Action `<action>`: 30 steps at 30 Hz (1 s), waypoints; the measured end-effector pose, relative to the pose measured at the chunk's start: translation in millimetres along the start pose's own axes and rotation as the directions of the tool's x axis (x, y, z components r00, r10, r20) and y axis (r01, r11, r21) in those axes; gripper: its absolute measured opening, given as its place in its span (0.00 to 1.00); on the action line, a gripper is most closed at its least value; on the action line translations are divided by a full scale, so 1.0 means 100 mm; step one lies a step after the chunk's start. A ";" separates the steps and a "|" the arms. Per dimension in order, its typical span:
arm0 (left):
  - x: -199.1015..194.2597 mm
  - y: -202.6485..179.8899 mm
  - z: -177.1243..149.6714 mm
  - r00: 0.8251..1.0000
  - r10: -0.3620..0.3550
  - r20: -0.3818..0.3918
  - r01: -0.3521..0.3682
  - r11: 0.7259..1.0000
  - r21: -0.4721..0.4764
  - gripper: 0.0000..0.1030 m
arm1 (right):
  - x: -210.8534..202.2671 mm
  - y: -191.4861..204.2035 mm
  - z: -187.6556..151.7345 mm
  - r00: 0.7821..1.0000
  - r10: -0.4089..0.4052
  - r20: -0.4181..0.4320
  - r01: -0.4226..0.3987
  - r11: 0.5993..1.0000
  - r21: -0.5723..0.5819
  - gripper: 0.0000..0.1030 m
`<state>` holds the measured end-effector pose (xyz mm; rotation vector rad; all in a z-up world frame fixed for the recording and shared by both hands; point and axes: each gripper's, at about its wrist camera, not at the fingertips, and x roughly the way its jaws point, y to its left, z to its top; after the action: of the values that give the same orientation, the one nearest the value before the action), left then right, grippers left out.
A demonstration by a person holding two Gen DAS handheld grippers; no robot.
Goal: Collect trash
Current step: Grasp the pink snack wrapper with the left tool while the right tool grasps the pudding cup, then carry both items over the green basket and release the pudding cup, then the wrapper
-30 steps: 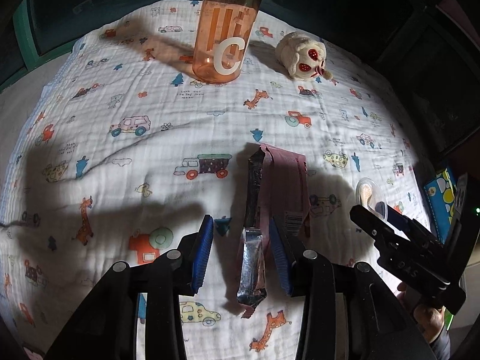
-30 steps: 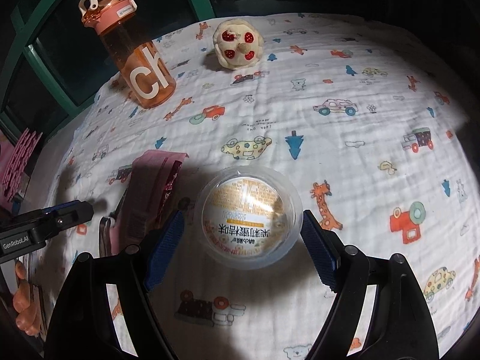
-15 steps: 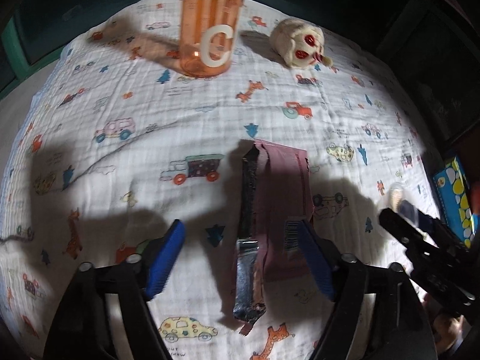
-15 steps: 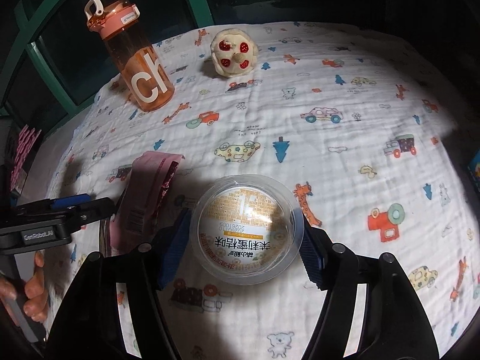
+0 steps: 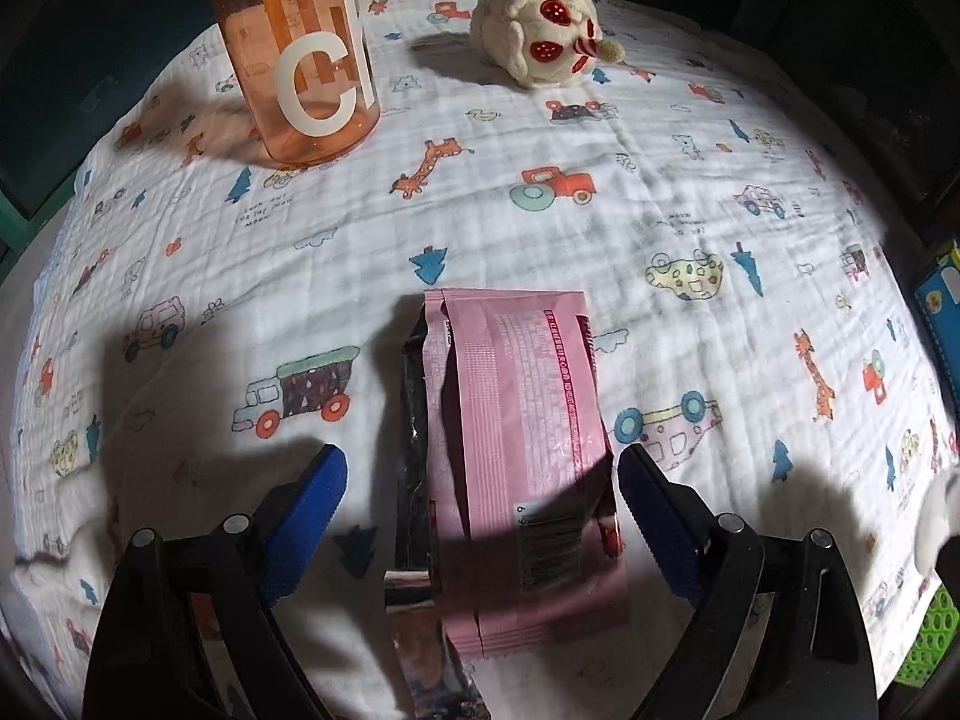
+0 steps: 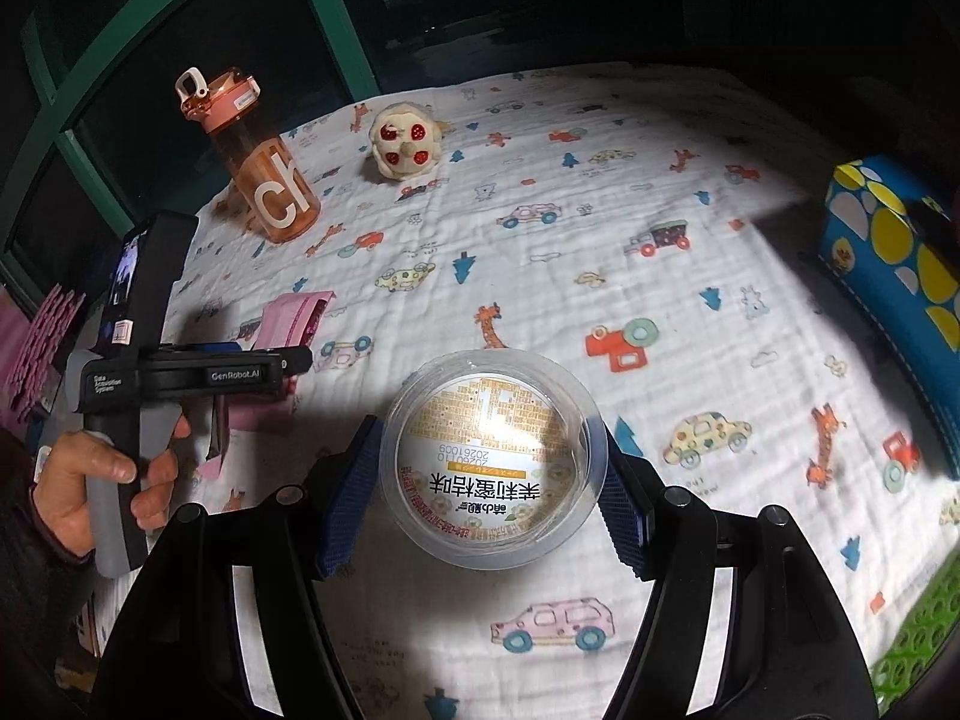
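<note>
A pink snack wrapper [image 5: 516, 420] lies flat on the printed white cloth [image 5: 660, 210], with a dark foil wrapper [image 5: 414, 480] along its left side. My left gripper [image 5: 480, 468] points down over both. Its jaws are opening and stand wide to either side, with the blue pads clear of the wrappers. A clear round plastic cup [image 6: 480, 420] with a yellow printed lid sits between the blue pads of my right gripper [image 6: 489, 450], which is shut on its rim over the cloth. In the right wrist view a person's hand [image 6: 90, 492] holds the left gripper [image 6: 240, 369] beside the pink wrapper [image 6: 294, 315].
An orange drinking bottle [image 5: 300, 60] and a cream plush toy [image 5: 540, 36] stand at the far side of the cloth. A blue box with yellow dots [image 6: 894, 252] sits at the right edge, and a green mesh basket [image 6: 918, 648] lies below it.
The left jaws spread from narrow to wide and moved forward over the pink wrapper. The right jaws closed onto the cup and carried it right, away from the wrappers.
</note>
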<state>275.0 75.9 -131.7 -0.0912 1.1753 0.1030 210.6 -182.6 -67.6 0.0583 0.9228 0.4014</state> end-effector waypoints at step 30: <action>-0.98 -0.44 -0.41 0.974 -0.167 0.152 0.159 0.985 0.063 0.50 | -1.14 -0.61 -0.82 0.985 -0.143 0.094 0.123 0.973 0.195 0.65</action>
<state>205.4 23.6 -56.2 -0.1320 1.0087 -0.0637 103.8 -290.3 -43.6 0.1887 0.8505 0.1833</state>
